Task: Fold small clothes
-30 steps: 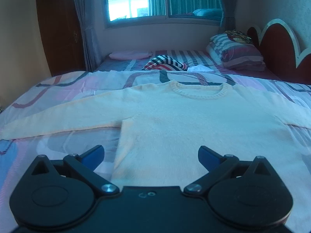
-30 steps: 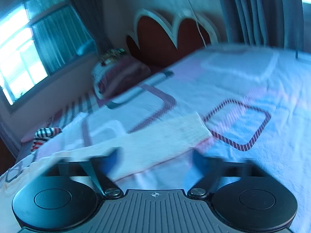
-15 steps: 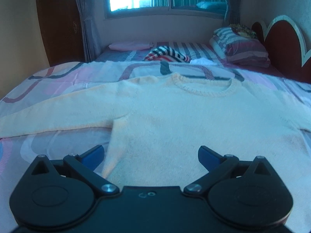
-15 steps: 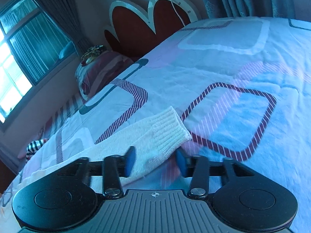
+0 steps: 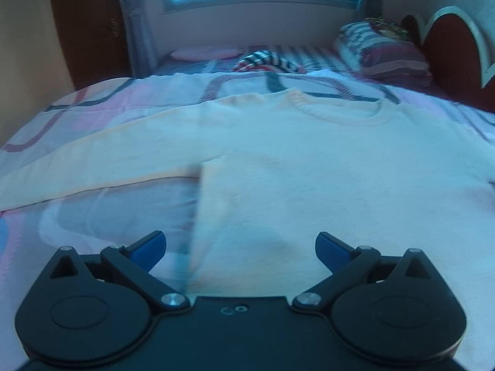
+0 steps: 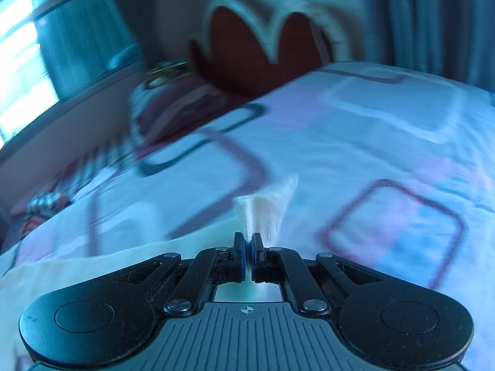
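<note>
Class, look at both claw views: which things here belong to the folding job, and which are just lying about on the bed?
Belongs to the job:
cream sweater
its sleeve cuff, pinched in the right claw
left claw, open over the hem

Lying about:
striped garment
pillows
pink cloth

sleeve cuff [image 6: 266, 213] in hand-held gripper [image 6: 247, 247]

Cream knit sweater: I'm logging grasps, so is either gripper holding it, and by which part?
The right gripper pinches the cream knit sweater's sleeve cuff. The left gripper is open, holding nothing.
</note>
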Tool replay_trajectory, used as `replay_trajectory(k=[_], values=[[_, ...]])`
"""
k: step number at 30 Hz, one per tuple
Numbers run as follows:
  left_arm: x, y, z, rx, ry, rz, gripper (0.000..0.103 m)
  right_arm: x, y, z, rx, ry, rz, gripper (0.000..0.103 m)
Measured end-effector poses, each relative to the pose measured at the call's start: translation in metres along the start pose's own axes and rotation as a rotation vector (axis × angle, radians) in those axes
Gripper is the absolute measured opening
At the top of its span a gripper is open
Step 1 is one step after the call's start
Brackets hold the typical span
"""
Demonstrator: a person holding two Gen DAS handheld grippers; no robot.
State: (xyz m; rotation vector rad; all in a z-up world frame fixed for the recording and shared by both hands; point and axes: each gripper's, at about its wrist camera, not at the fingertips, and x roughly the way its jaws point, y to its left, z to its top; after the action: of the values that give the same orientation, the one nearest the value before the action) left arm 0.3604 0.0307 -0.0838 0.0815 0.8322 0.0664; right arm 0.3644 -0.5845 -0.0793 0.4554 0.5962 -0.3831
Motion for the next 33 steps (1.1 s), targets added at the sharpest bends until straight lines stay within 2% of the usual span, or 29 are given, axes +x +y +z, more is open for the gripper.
replay_trajectory(k=[4, 10, 14, 16, 21, 24, 25, 26, 27, 28, 30, 32, 33], values=[[0.000, 0.007, 0.000, -0.016, 0.018, -0.009, 0.096, -0.001, 0.061, -0.010, -0.076, 0.012, 0.108, 0.002], [-0.001, 0.022, 0.003, -0.086, 0.024, 0.008, 0.098, -0.009, 0.179, -0.041, -0.212, 0.038, 0.299, 0.002], [-0.005, 0.030, 0.004, -0.089, 0.010, 0.020, 0.100, -0.020, 0.258, -0.081, -0.368, 0.053, 0.412, 0.002], [-0.005, 0.037, 0.004, -0.125, 0.021, 0.022, 0.100, -0.024, 0.291, -0.104, -0.439, 0.062, 0.461, 0.002], [-0.008, 0.044, 0.007, -0.178, 0.001, 0.000, 0.098, -0.027, 0.349, -0.157, -0.560, 0.087, 0.538, 0.002], [-0.006, 0.045, 0.008, -0.183, -0.006, -0.011, 0.098, -0.022, 0.369, -0.181, -0.621, 0.118, 0.580, 0.003], [-0.005, 0.044, 0.008, -0.186, -0.006, -0.016, 0.098, -0.020, 0.374, -0.189, -0.652, 0.130, 0.585, 0.011], [-0.003, 0.043, 0.009, -0.188, -0.004, -0.022, 0.097, -0.023, 0.377, -0.195, -0.688, 0.101, 0.582, 0.023], [-0.002, 0.041, 0.011, -0.189, -0.007, -0.027, 0.097, -0.024, 0.380, -0.197, -0.713, 0.094, 0.595, 0.050], [-0.001, 0.037, 0.013, -0.187, -0.016, -0.035, 0.096, -0.028, 0.377, -0.195, -0.703, 0.081, 0.615, 0.062], [0.001, 0.026, 0.022, -0.186, -0.036, -0.057, 0.092, -0.036, 0.362, -0.185, -0.643, 0.023, 0.621, 0.061], [0.007, 0.009, 0.035, -0.177, -0.052, -0.110, 0.077, -0.040, 0.339, -0.173, -0.559, 0.004, 0.565, 0.056], [0.011, -0.002, 0.043, -0.166, -0.056, -0.144, 0.073, -0.037, 0.324, -0.164, -0.502, 0.000, 0.543, 0.046]])
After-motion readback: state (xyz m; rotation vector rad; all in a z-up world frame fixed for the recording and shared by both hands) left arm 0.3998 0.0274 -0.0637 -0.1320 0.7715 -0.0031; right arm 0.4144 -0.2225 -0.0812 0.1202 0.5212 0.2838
